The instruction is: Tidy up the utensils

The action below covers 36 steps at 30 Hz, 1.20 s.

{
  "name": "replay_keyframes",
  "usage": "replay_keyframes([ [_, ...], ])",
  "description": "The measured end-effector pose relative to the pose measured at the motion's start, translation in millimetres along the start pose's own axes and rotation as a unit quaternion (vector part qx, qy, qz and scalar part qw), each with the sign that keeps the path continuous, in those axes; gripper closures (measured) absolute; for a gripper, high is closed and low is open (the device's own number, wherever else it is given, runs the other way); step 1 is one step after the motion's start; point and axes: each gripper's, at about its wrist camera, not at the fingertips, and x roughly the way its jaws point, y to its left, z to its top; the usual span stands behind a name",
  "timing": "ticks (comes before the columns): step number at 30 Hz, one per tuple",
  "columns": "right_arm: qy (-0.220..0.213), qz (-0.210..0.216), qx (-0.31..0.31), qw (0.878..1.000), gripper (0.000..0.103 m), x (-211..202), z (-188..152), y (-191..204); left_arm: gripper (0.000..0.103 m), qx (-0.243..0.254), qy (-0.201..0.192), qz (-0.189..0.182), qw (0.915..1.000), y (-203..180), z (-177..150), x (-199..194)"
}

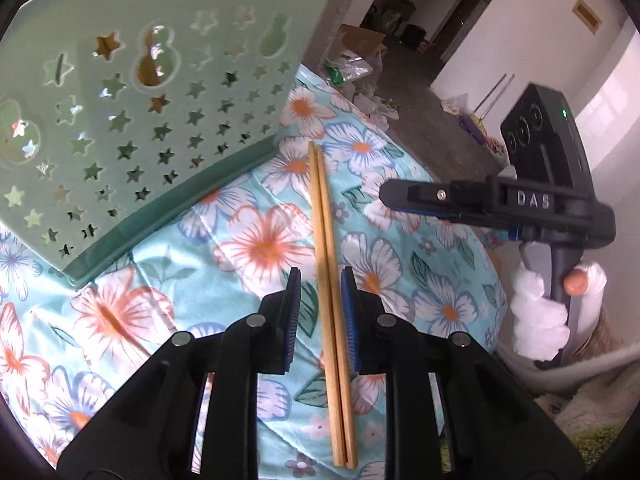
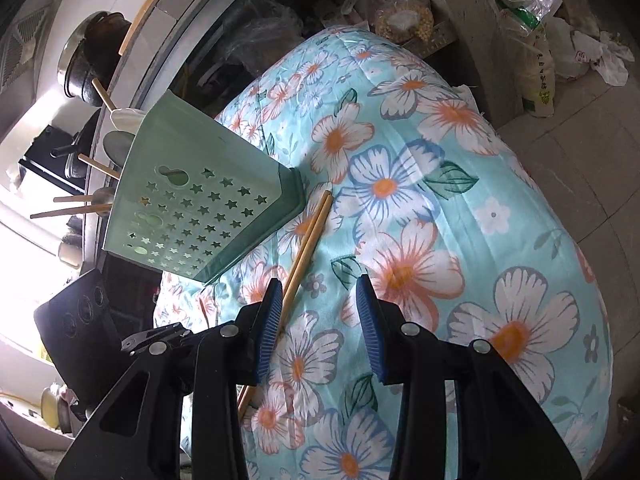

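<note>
A pair of wooden chopsticks (image 1: 326,240) lies side by side on the flowered cloth, running away from me. My left gripper (image 1: 320,280) straddles their near half. The right pad sits close against them and cloth shows in a gap at the left pad, so the jaws stand open. A pale green utensil holder (image 1: 160,100) with star cut-outs stands at the upper left. In the right wrist view the chopsticks (image 2: 308,240) slant past the left fingertip of my open right gripper (image 2: 318,284), which has only cloth between its fingers. Wooden handles (image 2: 72,208) stick out of the holder (image 2: 200,208).
The right gripper (image 1: 384,196) hovers beyond the cloth's right edge, held by a white-gloved hand (image 1: 540,312). The flowered cloth (image 2: 460,220) covers a rounded table. Plastic bags (image 2: 540,40) and boxes litter the floor behind. A dark pot (image 2: 92,64) sits past the holder.
</note>
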Motion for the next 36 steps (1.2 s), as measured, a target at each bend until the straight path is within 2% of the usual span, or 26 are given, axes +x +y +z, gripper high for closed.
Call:
replay_keyframes([
  [9,0.004,0.001,-0.001,1.000,0.065,3,0,2,0.084,0.003,0.026,0.010,0.9996,5,-3,12],
  [29,0.010,-0.004,-0.005,1.000,0.065,9,-2,7,0.082,0.004,0.019,0.037,0.9991,15,-4,10],
  [36,0.011,-0.006,-0.007,1.000,0.065,10,-3,10,0.080,0.035,0.018,0.061,0.9974,8,-5,10],
])
